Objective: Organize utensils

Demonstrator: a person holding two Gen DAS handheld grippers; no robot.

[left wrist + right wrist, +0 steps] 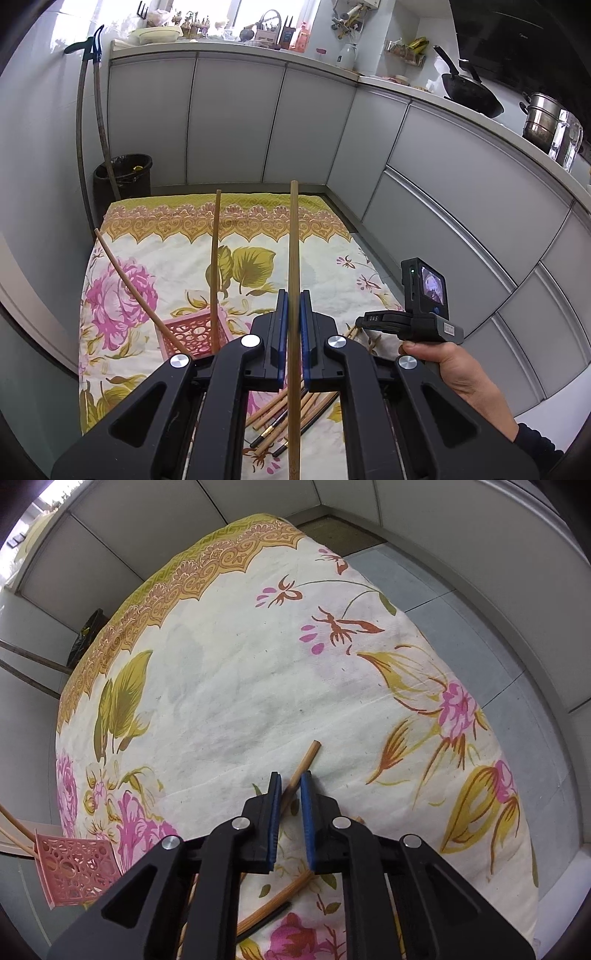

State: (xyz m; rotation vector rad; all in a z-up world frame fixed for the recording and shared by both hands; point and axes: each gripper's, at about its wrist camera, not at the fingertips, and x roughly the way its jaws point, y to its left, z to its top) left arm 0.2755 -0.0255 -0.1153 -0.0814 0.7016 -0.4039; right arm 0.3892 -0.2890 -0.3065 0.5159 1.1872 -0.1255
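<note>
While the left gripper (293,325) points out over the table, its blue-padded jaws are clenched on a long brown bamboo chopstick (294,240), which runs from 6 o'clock up toward 12 o'clock in the left wrist view, its far end raised above the floral cream, pink and yellow tablecloth (166,258). A pink perforated plastic utensil basket (192,328) stands on the cloth at about 10 o'clock from that gripper; two thin wooden chopsticks (215,258) stand in it, one near upright, the other leaning toward 10 o'clock. A loose pile of wooden and dark-tipped chopsticks (291,417) lies on the cloth beneath the left gripper.

In the right wrist view, the right gripper (290,794) points steeply down at the table. A light wooden chopstick (301,771) lies between its blue pads, its free end pointing to 1 o'clock; the jaws stand narrow, and whether the pads press on it cannot be told. The pink basket lies at 8 o'clock from this gripper. A hand (454,373) holds the right gripper's handle, visible at 3 o'clock in the left wrist view.
</note>
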